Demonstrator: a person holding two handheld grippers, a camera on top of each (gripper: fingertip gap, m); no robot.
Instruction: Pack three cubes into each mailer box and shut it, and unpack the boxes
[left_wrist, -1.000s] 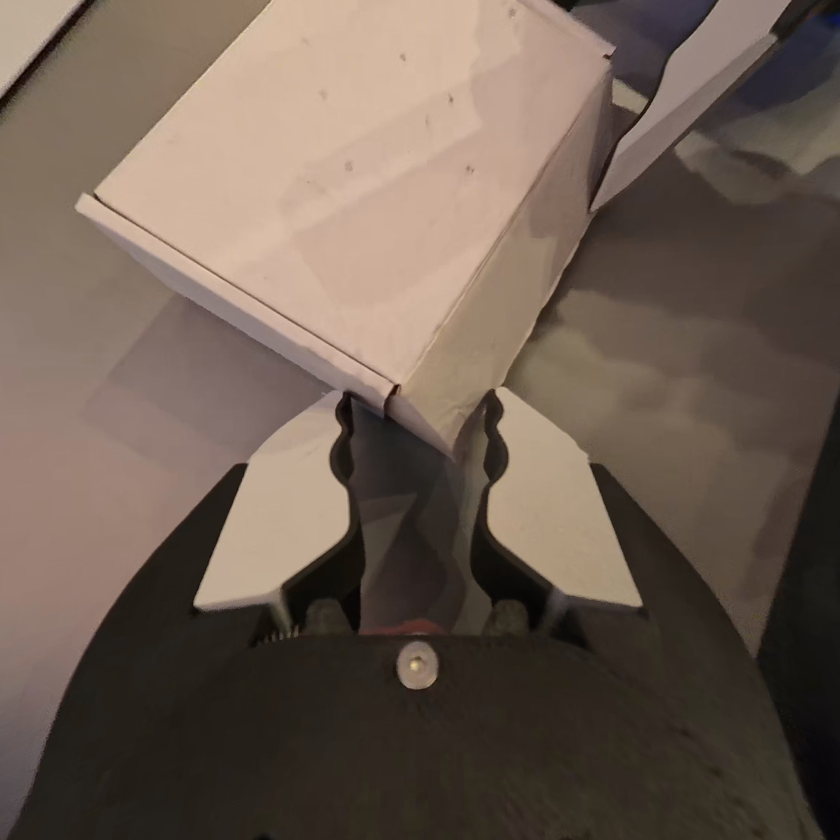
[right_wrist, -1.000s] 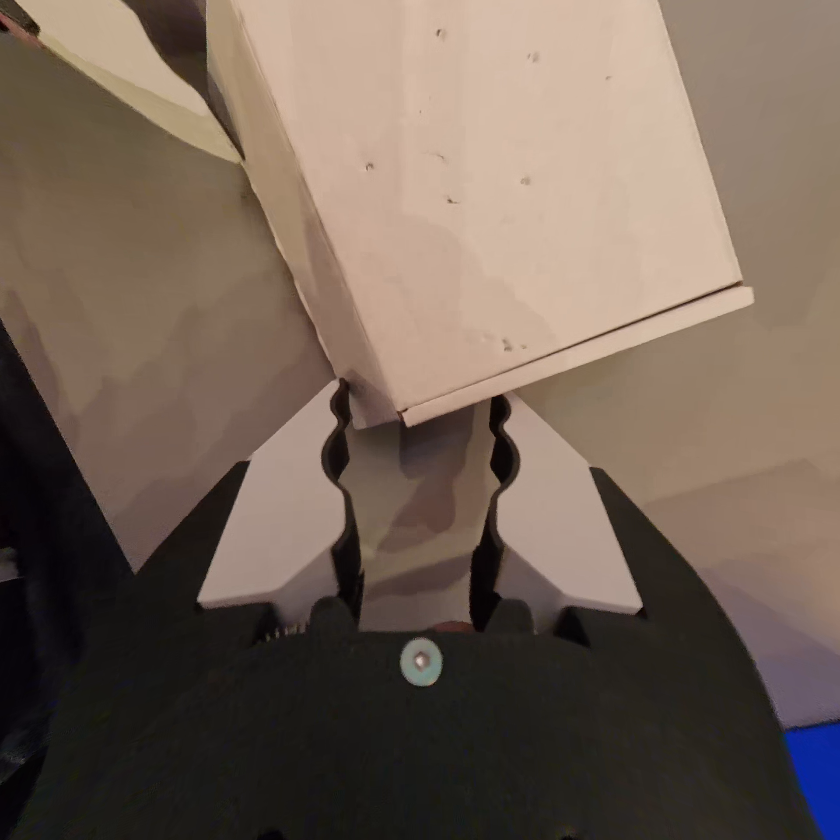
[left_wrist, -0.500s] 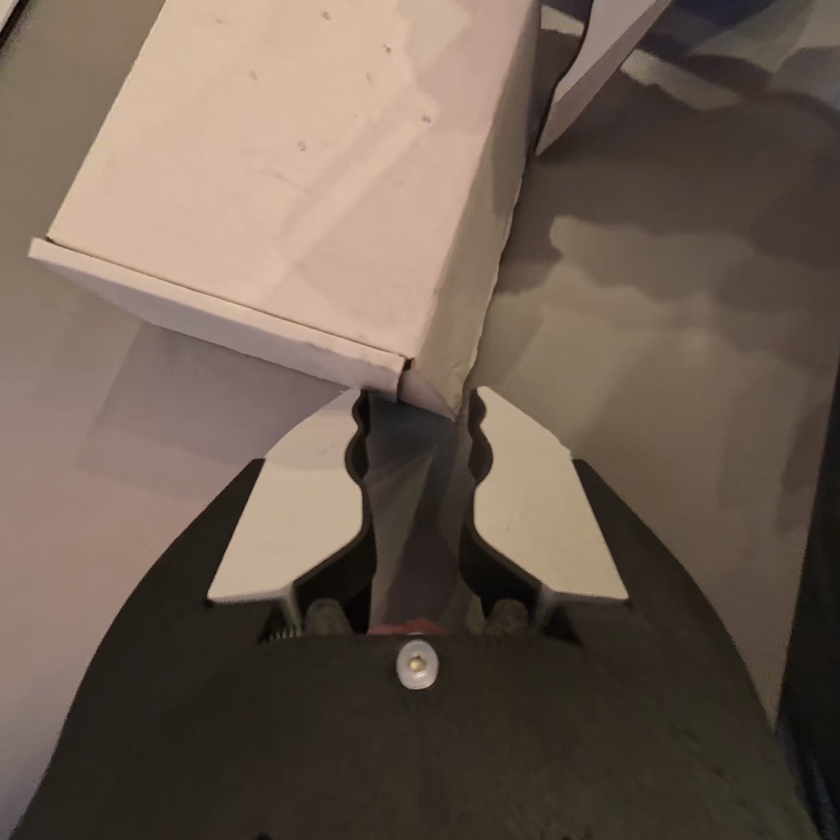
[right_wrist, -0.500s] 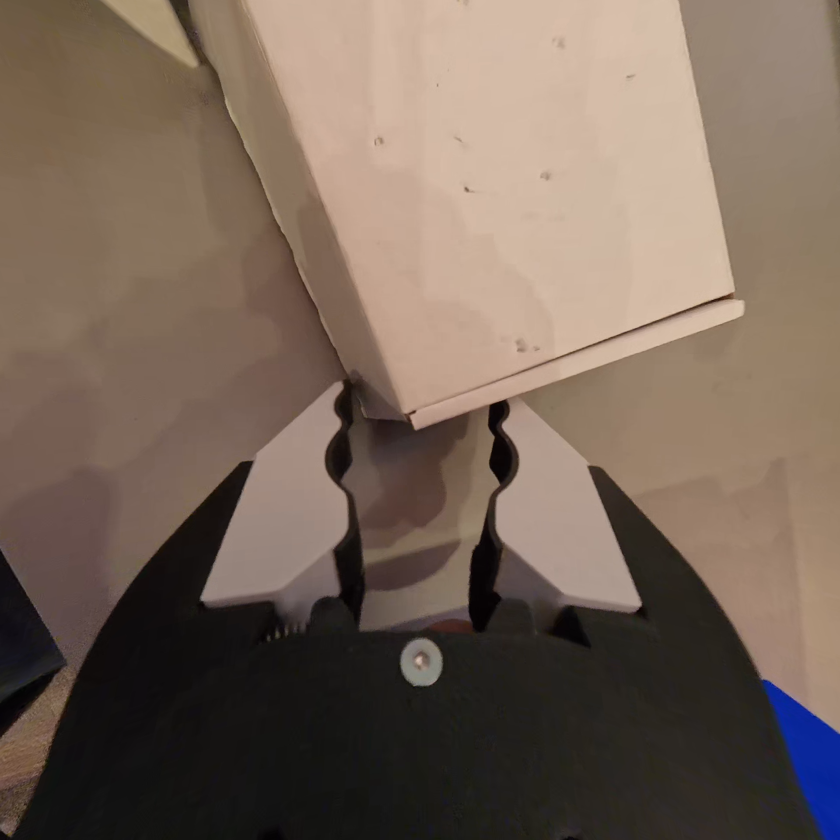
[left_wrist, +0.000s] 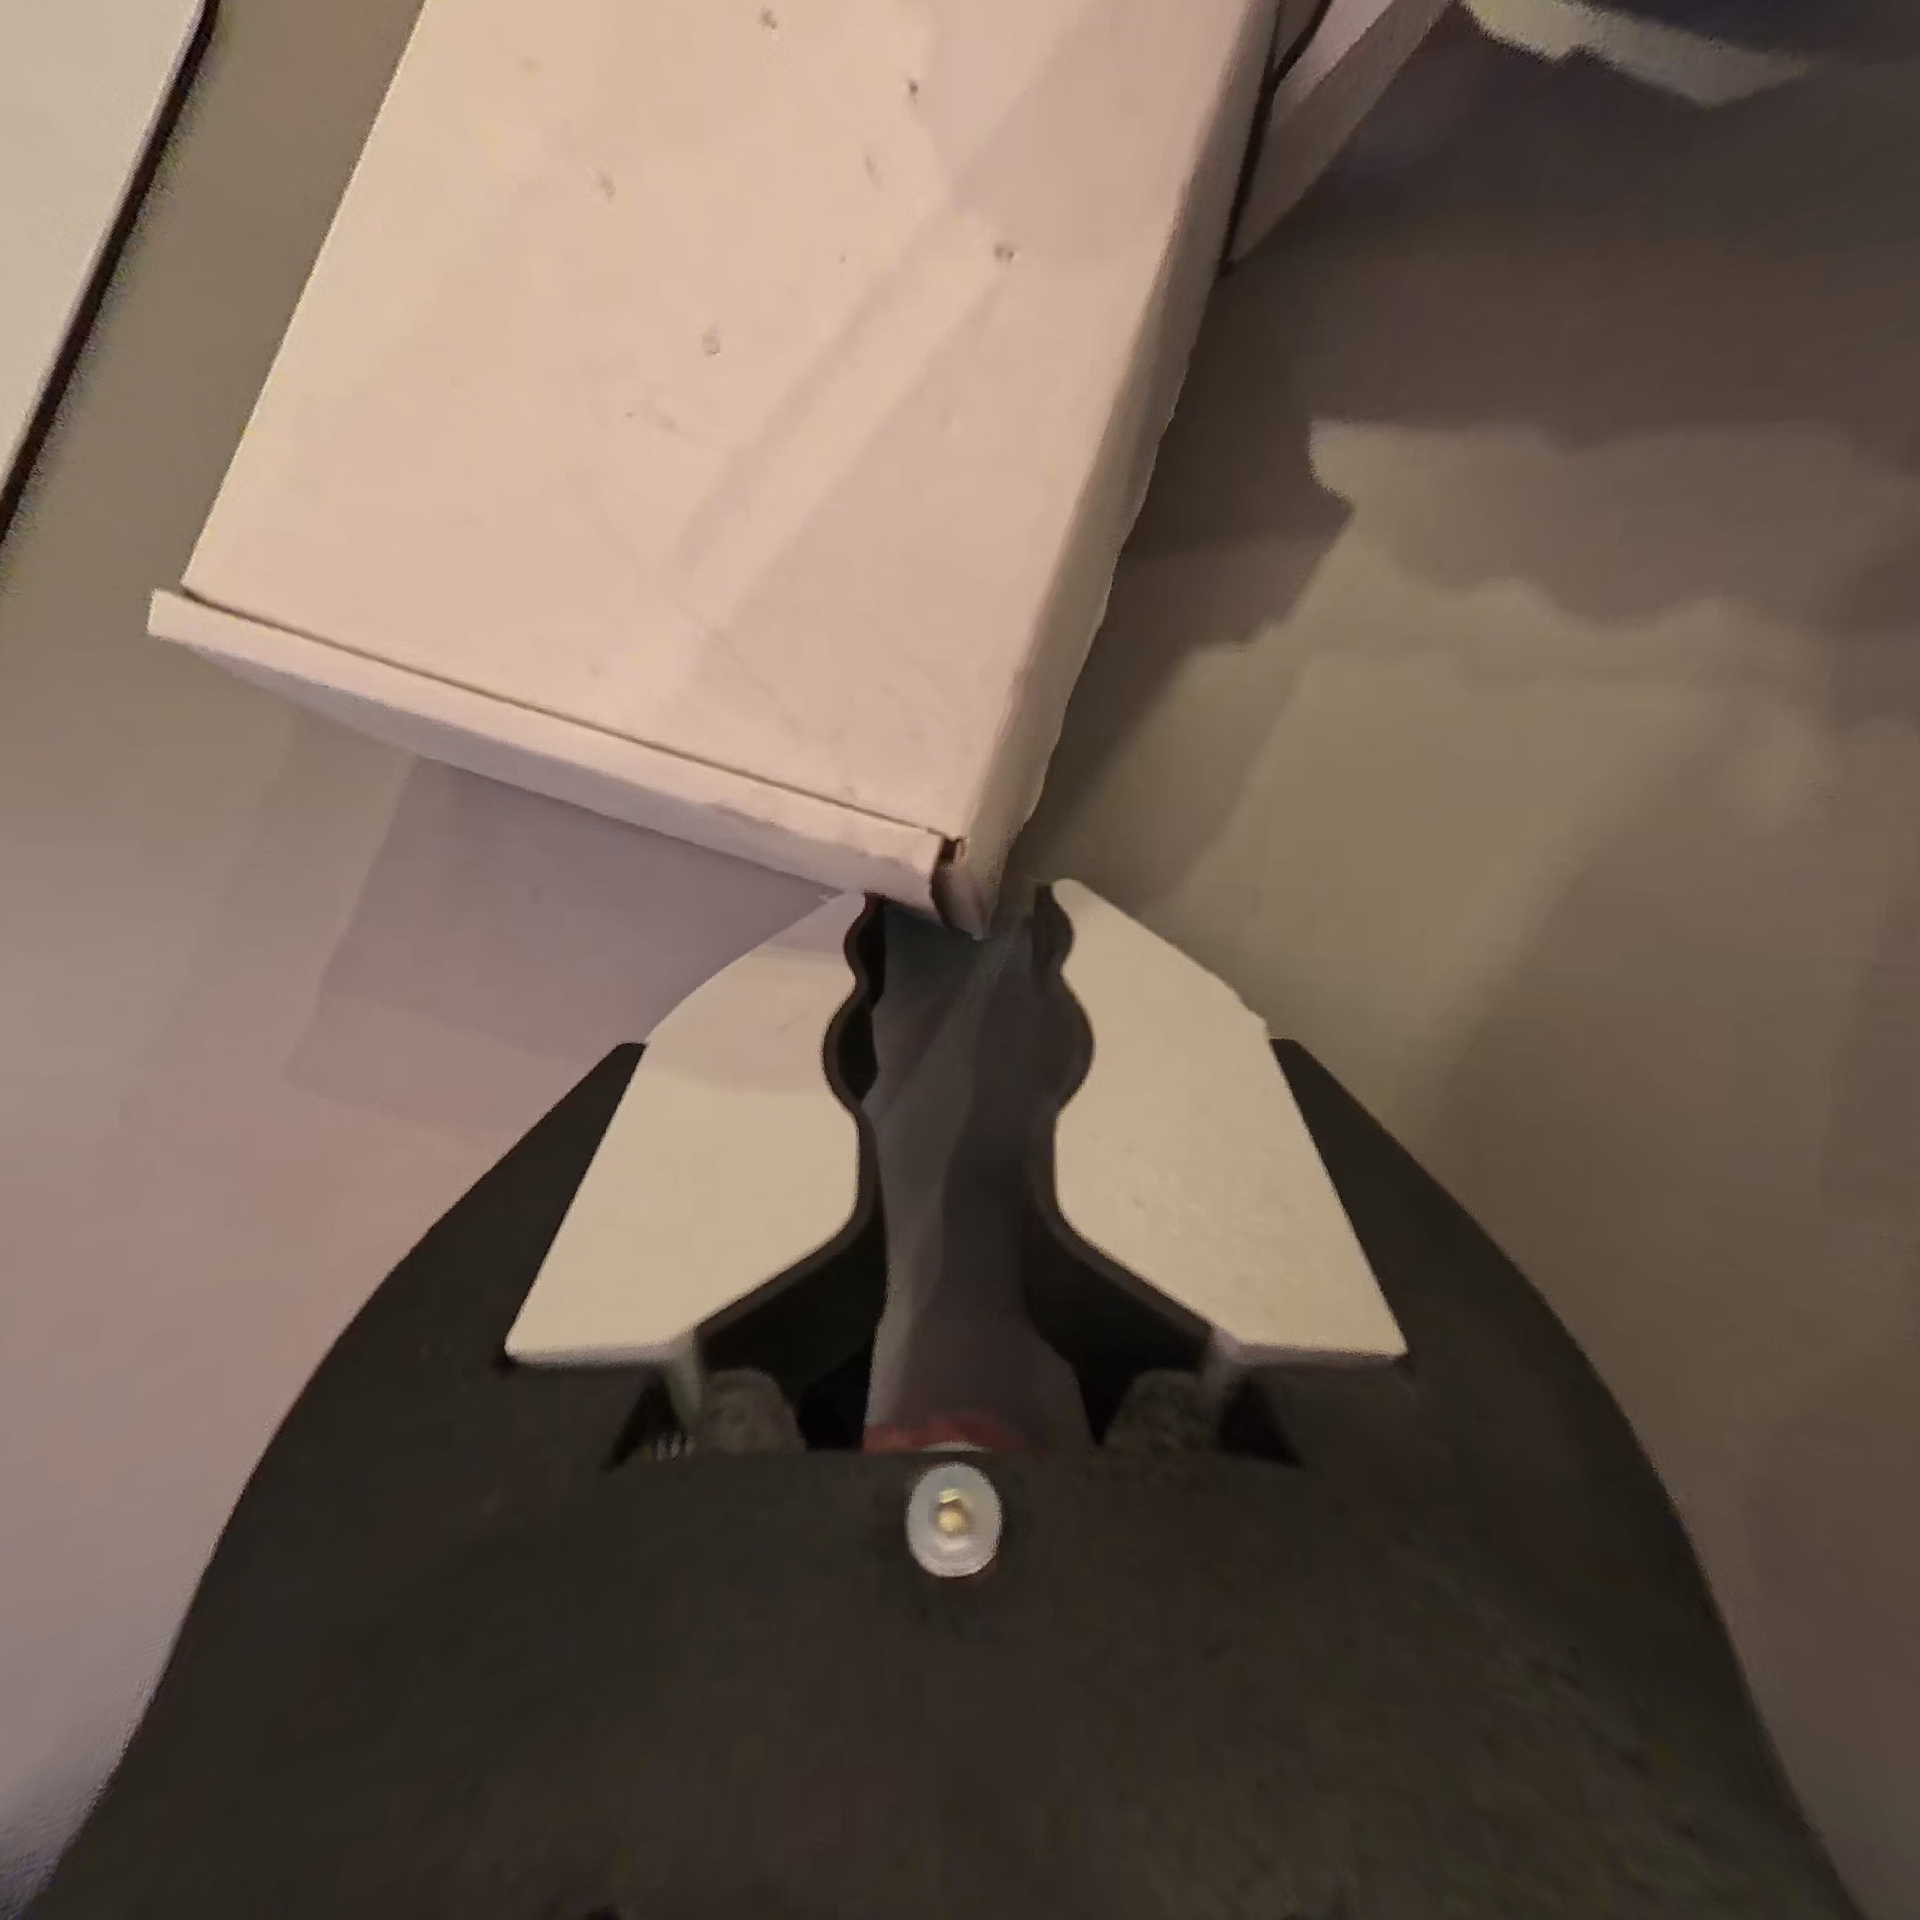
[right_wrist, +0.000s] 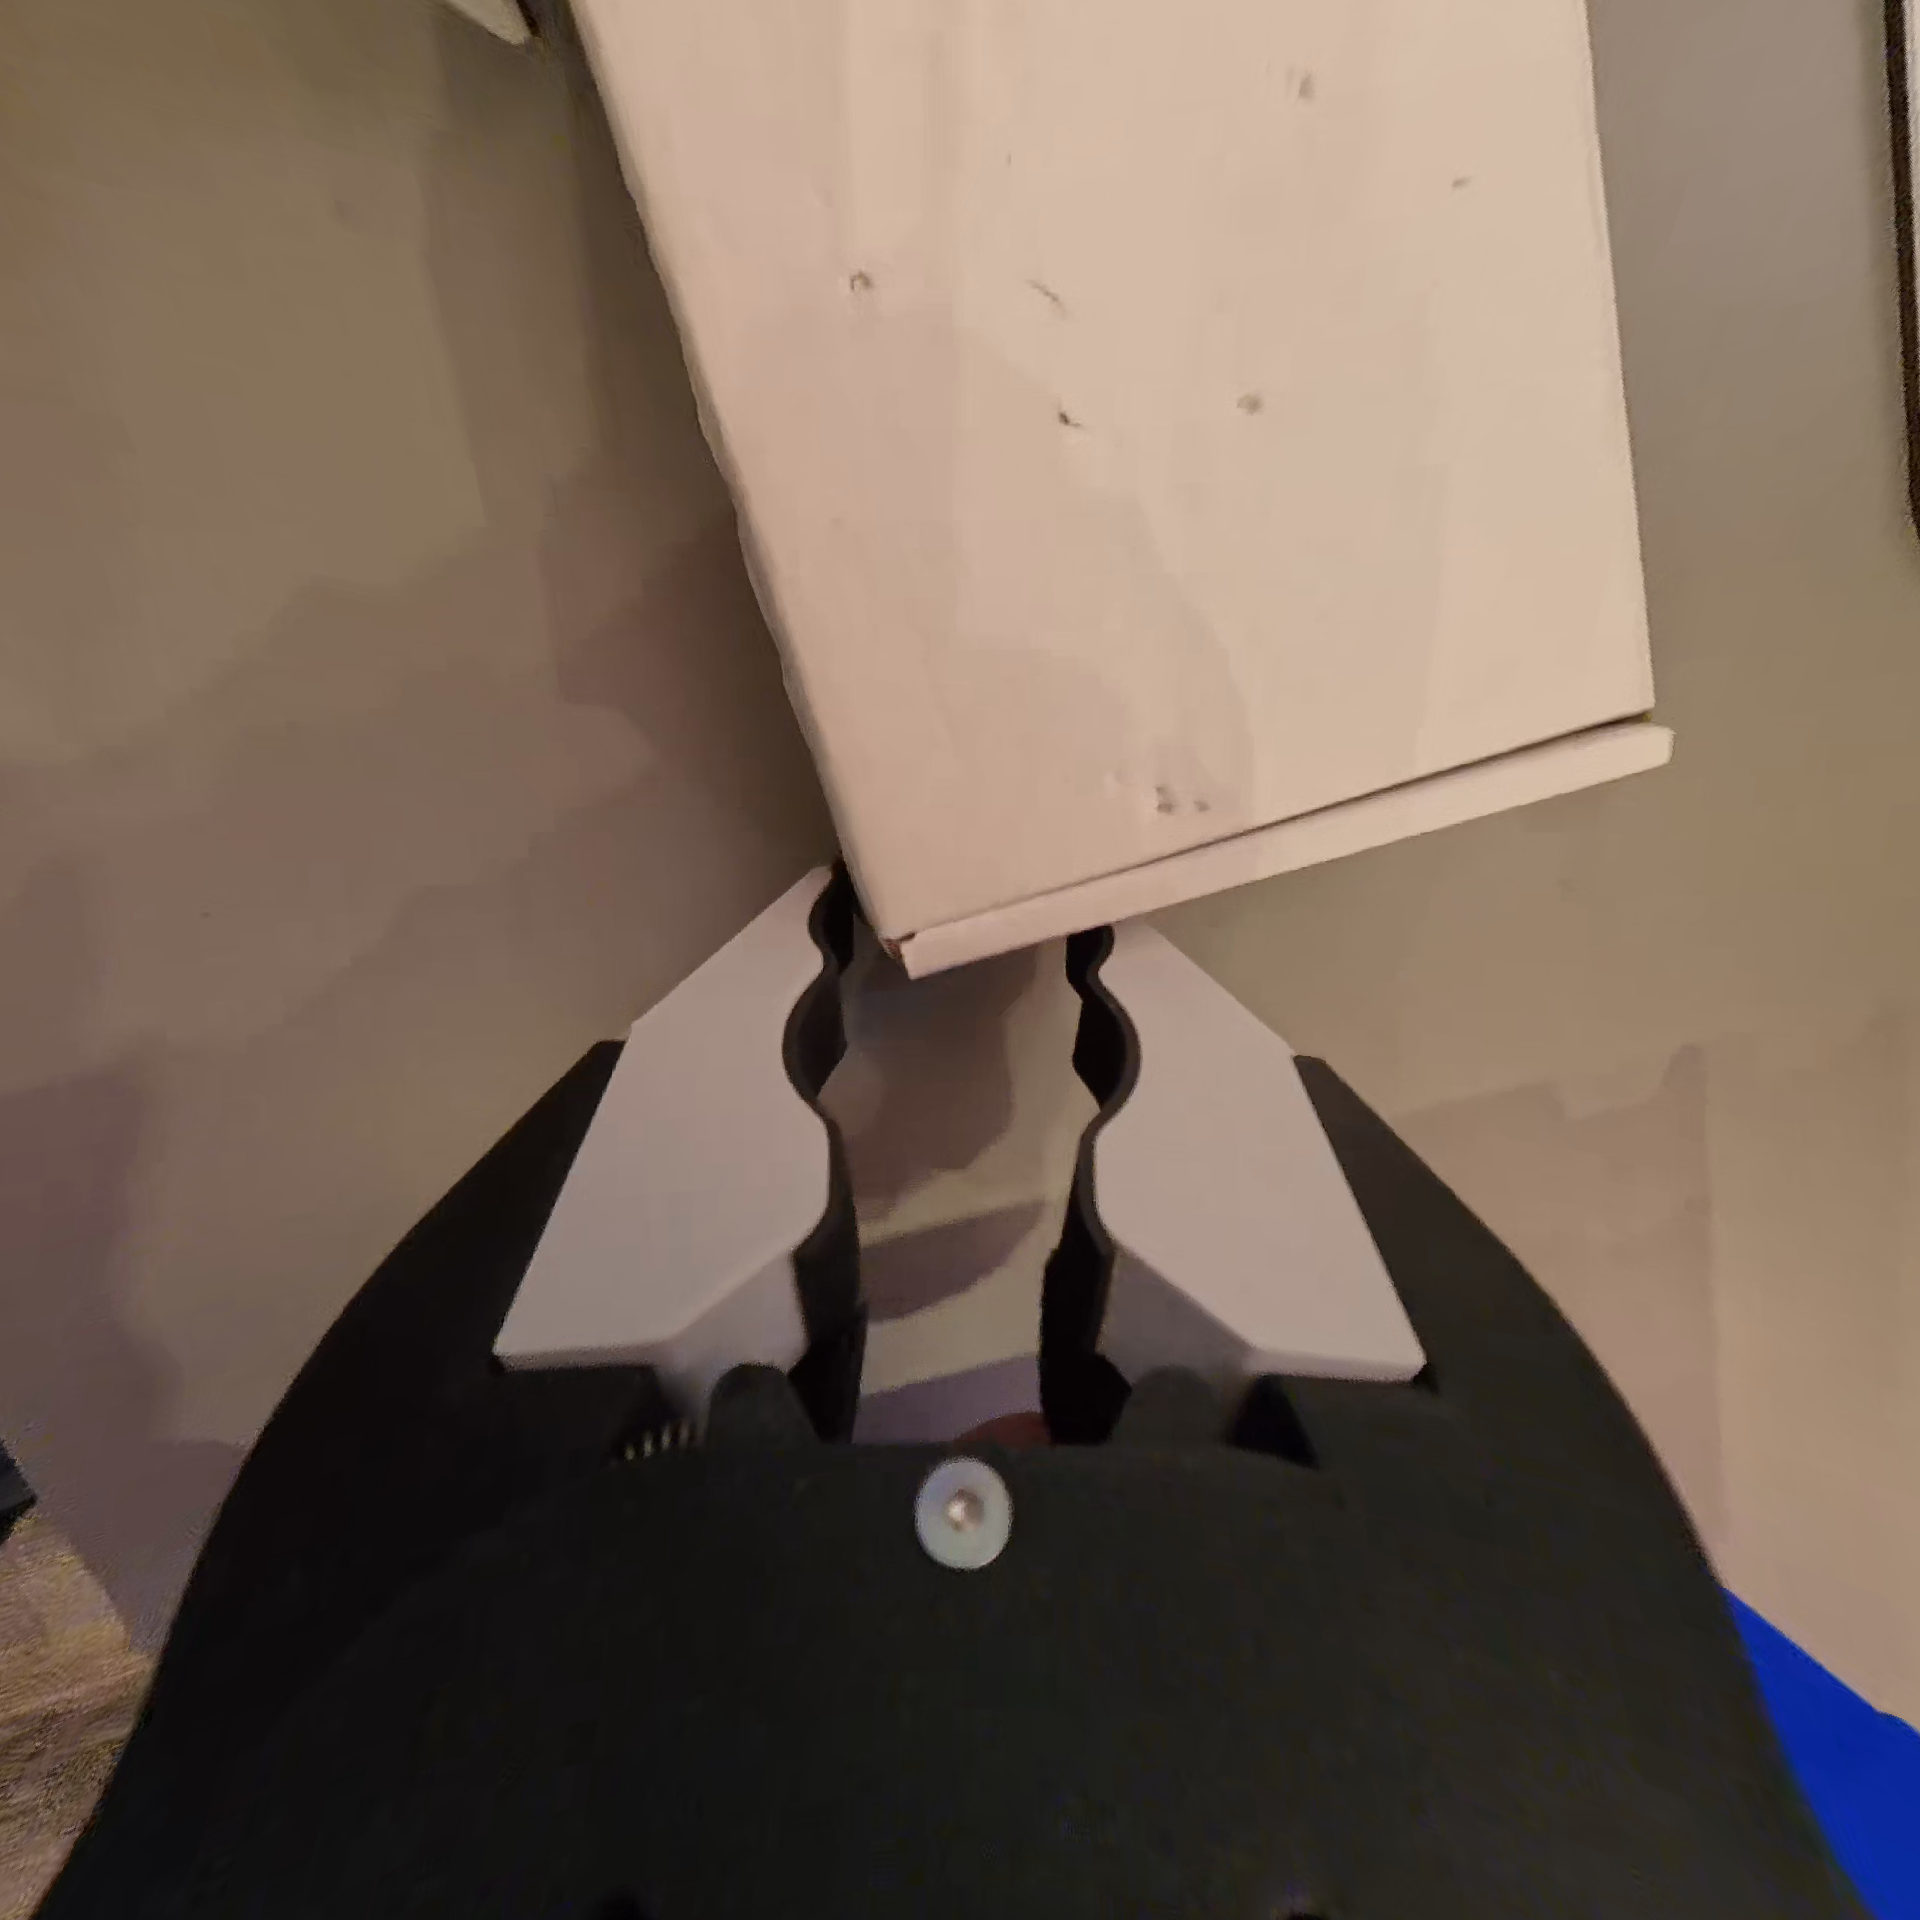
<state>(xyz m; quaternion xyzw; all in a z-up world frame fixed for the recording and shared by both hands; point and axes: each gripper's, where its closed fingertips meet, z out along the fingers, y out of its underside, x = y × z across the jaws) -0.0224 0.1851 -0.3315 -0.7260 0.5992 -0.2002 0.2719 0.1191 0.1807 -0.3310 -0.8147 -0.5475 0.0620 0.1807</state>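
Observation:
A white mailer box (left_wrist: 707, 416) with its lid down lies on the grey table; it also shows in the right wrist view (right_wrist: 1195, 468). My left gripper (left_wrist: 956, 920) has its jaws narrowly apart, with one near corner of the box between the tips. My right gripper (right_wrist: 956, 935) is open wider, with another box corner and the lid edge at its tips. A finger of the right gripper (left_wrist: 1309, 125) shows at the far end of the box's side wall. No cubes are in view.
The grey table (left_wrist: 1558, 935) spreads to the right of the box. A white surface with a dark edge (left_wrist: 62, 208) lies at the far left. A blue thing (right_wrist: 1849, 1714) sits at the right view's bottom right corner, and the table edge shows at bottom left (right_wrist: 42, 1538).
The box has turned in both views while its corners stayed at my fingertips. The left jaws have narrowed. The other gripper's finger has slid toward the top edge of each view.

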